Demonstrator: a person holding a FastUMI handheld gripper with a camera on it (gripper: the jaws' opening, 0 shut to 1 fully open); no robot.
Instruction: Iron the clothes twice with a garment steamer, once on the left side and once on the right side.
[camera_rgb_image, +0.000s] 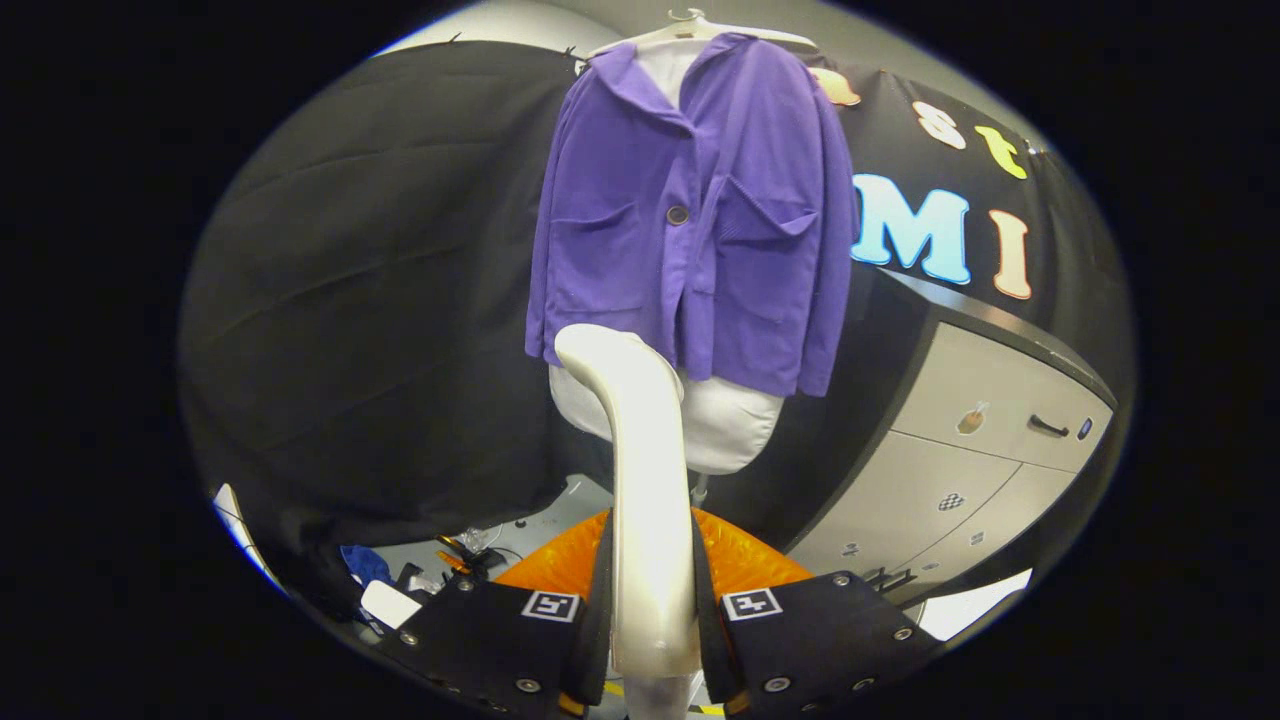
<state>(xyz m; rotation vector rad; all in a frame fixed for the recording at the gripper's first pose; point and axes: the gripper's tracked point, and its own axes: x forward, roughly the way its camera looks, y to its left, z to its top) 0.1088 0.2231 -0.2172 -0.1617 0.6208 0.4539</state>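
A purple jacket (695, 215) hangs on a white hanger (690, 30) over a pale ironing form (725, 420), in front of the black cloth wall. My gripper (650, 610) is shut on the white handle of the garment steamer (640, 470), which rises between the fingers. The steamer's head points toward the jacket's lower hem on its left half and overlaps it; I cannot tell whether it touches the cloth.
A grey cabinet (985, 460) with drawers stands to the right of the jacket. An orange object (740, 560) lies just beyond the fingers. Cables and small clutter (430, 570) sit on the floor to the left, below the black cloth.
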